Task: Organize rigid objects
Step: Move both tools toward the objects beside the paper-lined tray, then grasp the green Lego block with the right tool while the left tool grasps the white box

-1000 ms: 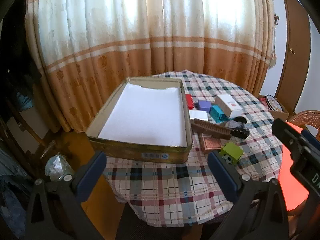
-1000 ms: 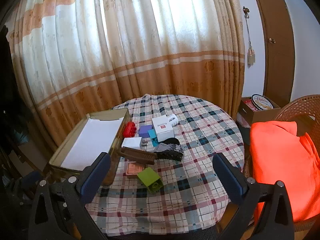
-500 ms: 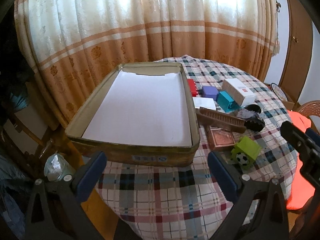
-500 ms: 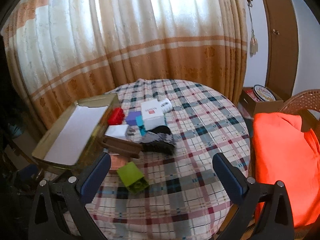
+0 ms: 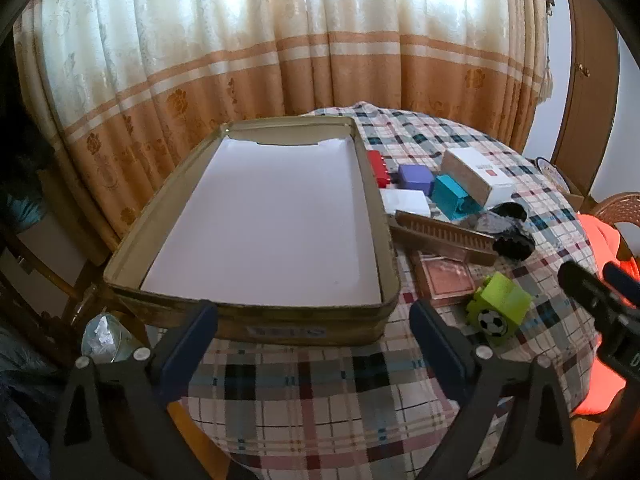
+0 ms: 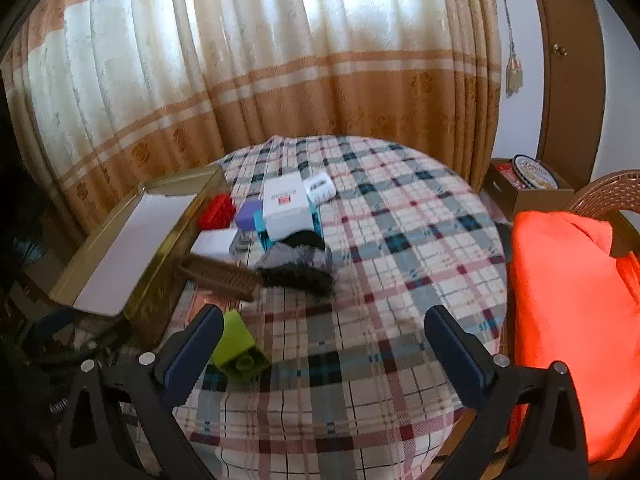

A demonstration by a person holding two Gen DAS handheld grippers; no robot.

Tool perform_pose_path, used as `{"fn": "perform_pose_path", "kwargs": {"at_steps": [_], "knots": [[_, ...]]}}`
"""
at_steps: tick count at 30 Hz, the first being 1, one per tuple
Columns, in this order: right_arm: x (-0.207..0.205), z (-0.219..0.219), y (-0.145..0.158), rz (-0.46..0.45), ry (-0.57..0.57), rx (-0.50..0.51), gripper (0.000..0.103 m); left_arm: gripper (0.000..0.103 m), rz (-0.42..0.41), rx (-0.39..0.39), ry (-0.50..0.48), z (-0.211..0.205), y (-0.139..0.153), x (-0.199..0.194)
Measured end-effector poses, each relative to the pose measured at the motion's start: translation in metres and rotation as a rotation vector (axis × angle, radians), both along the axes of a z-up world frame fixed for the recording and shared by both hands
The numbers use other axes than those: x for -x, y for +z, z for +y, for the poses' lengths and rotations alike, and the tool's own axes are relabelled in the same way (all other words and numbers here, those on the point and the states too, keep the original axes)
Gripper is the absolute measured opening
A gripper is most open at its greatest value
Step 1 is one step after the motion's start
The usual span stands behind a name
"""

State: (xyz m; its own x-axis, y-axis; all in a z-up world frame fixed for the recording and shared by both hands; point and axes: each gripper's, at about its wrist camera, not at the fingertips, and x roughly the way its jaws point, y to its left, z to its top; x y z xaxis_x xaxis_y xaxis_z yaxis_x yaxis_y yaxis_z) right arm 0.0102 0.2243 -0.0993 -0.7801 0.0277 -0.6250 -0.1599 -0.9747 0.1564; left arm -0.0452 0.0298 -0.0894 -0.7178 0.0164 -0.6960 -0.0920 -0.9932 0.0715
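Observation:
A gold tin lined with white paper lies on the plaid table, its near wall just ahead of my left gripper. That gripper's jaws are closing with nothing between them. Right of the tin sit a red brick, a purple block, a teal block, a white box, a brown comb, a pink compact and a green brick with a football sticker. My right gripper hangs open over the table's near edge, the green brick beside its left finger.
An orange cloth lies over a wicker chair at the right. A cardboard box stands on the floor beyond it. A dark furry object lies mid-table. A jar sits below the tin's left corner. Curtains hang behind.
Both grippers have come forward and down toward the table, so the tin and the pile of objects look larger. The left fingers stand slightly closer together.

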Motion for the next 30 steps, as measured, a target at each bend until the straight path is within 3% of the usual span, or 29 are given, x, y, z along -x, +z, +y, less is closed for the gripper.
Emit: {"fn": "perform_pose_path", "kwargs": {"at_steps": [2, 12, 14, 16, 19, 21, 22, 23, 30], "knots": [[0.002, -0.002, -0.003, -0.005, 0.025, 0.012, 0.090, 0.097, 0.006, -0.012, -0.010, -0.002, 0.001, 0.000], [0.032, -0.031, -0.020, -0.064, 0.235, 0.034, 0.084, 0.090, 0.063, 0.013, -0.017, -0.008, 0.022, 0.002], [0.038, -0.036, -0.026, -0.088, 0.275, 0.029, 0.074, 0.090, 0.066, 0.011, -0.017, -0.007, 0.026, 0.006], [0.042, -0.042, -0.032, -0.109, 0.299, 0.011, 0.072, 0.090, 0.062, 0.002, -0.019, -0.006, 0.028, 0.009], [0.045, -0.043, -0.040, -0.130, 0.305, 0.008, 0.063, 0.090, 0.059, -0.011, -0.034, 0.000, 0.032, 0.015], [0.045, -0.040, -0.040, -0.117, 0.310, 0.013, 0.050, 0.090, 0.064, -0.014, -0.052, 0.007, 0.036, 0.018], [0.046, -0.039, -0.041, -0.120, 0.313, 0.020, 0.038, 0.090, 0.068, -0.013, -0.064, 0.011, 0.038, 0.020], [0.047, -0.037, -0.040, -0.121, 0.309, 0.021, 0.035, 0.090, 0.073, -0.012, -0.075, 0.017, 0.042, 0.024], [0.043, 0.002, -0.021, -0.057, 0.223, 0.095, 0.034, 0.092, 0.092, -0.010, -0.104, 0.053, 0.057, 0.051]]}}
